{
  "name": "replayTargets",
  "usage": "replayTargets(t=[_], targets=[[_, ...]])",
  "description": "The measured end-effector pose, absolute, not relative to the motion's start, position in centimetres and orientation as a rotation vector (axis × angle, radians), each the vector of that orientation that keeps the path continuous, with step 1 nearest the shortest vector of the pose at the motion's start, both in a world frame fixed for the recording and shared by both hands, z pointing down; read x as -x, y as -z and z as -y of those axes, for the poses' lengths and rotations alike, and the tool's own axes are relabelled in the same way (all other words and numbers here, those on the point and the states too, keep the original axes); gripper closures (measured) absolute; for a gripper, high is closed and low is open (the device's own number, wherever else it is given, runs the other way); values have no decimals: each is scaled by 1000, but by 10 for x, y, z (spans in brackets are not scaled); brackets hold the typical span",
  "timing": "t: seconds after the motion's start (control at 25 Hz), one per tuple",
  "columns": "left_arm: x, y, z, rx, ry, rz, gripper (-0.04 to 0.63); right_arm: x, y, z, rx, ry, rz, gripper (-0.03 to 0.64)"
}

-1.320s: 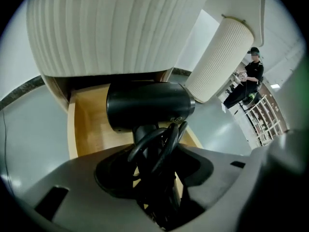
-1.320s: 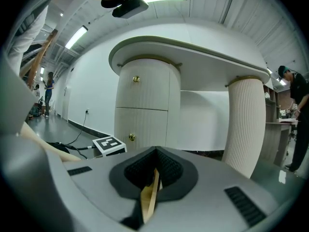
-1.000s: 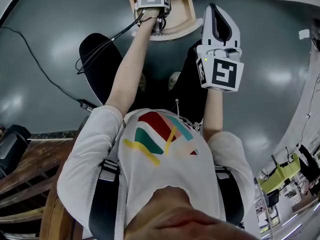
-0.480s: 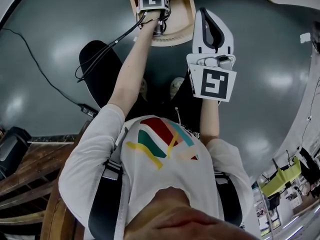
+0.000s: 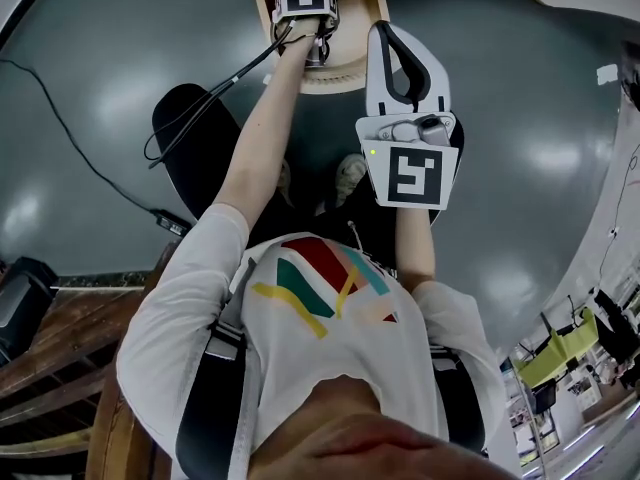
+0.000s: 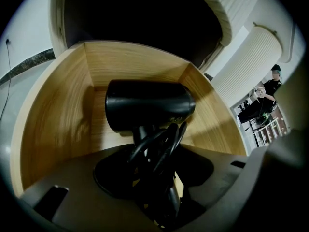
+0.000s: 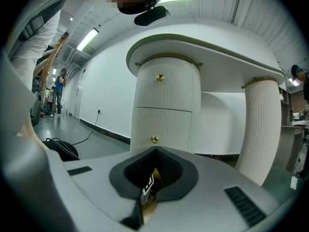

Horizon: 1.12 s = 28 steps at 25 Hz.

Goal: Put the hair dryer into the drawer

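Note:
In the left gripper view, a black hair dryer [image 6: 149, 105] hangs barrel sideways inside the open wooden drawer [image 6: 58, 120]. My left gripper [image 6: 154, 178] is shut on its handle and the looped black cord. From the head view the left gripper [image 5: 318, 50] reaches down into the drawer [image 5: 345, 71] at the top, with its tips hidden. The white right gripper [image 5: 385, 28] hovers beside the drawer's right side. Its jaws meet at the tip with nothing between them. In the right gripper view the right gripper [image 7: 154, 151] faces the white cabinet [image 7: 166, 105].
The ribbed white cabinet has two brass knobs [image 7: 160, 77] and a rounded top. A ribbed white column [image 7: 263, 124] stands to its right. A black cable [image 5: 60, 118] and a black round object [image 5: 190, 118] lie on the dark floor, with wooden furniture [image 5: 50, 338] at lower left.
The right gripper has slid left and nearer to me, now overlapping the drawer's right edge. The left gripper stays in the drawer with the hair dryer.

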<state>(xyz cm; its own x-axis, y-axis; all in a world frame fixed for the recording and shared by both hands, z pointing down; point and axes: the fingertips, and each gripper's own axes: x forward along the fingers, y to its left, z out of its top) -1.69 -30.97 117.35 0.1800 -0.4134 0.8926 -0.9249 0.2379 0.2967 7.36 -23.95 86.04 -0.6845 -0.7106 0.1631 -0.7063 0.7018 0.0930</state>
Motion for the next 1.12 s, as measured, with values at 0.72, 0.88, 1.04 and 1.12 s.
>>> replayTargets(t=[0.72,0.88,1.04,1.12], targets=[[20,-1085,319,-1467,-476,1494,337,-74,-845,235,-1141,0,2755,607],[11,-1045,312,-1547,-430,1532,337,-74,-831,236,-1162,18,2773,607],[1,-998,301,-1669,-368,1558,339,-72,-820,238,-1181,40,2789,607],[-4,-971,292,-1741,-319,1572,357,-73,-821,238,-1186,36,2780,607]])
